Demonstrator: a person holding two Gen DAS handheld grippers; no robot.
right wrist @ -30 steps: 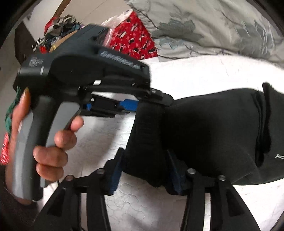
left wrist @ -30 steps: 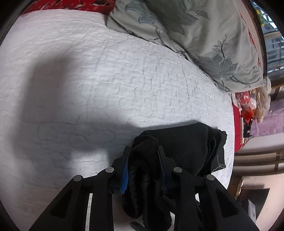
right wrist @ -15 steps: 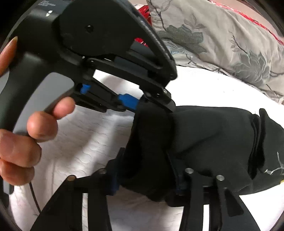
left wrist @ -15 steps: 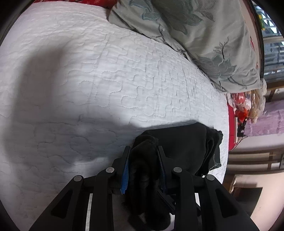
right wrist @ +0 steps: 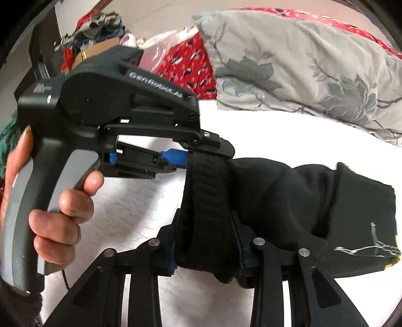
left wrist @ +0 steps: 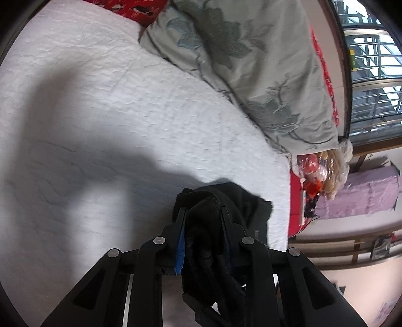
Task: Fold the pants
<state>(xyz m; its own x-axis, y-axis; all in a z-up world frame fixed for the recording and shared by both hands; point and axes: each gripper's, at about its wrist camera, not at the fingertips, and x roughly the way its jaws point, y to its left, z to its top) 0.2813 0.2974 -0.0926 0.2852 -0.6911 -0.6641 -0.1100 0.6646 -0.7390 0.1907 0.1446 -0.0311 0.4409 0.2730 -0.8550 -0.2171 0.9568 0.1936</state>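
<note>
The left gripper (left wrist: 203, 213) has a thick bunch of the black pants (left wrist: 208, 241) between its jaws; the jaws are nearly together and closing further, pressing the cloth from both sides. More of the pants spills just beyond the jaws' tips and to their right, draping down toward the white quilted bed (left wrist: 113, 113). Below the jaws, folds of the cloth hang back toward the camera. Far ahead of the jaws and to the right lies a grey flowered pillow (left wrist: 246, 63) on the bed, with red patterned fabric (left wrist: 120, 3) behind it.

The right gripper (right wrist: 204, 223) also has the pants (right wrist: 289, 191) between its jaws, a folded band of cloth that runs up from them to the left gripper (right wrist: 208, 151), seen here from the side ahead of the right jaws. The right jaws are partway in and closing, with their pads against the band on both sides. From the band the rest of the pants stretches out to the right of the jaws, lifted off the bed (right wrist: 276, 130) near the grip, with a pale mark near the far right corner. To the left of the jaws a hand (right wrist: 60, 201) wraps the grey handle of the left gripper. The pillow (right wrist: 301, 63) lies well beyond the jaws
</note>
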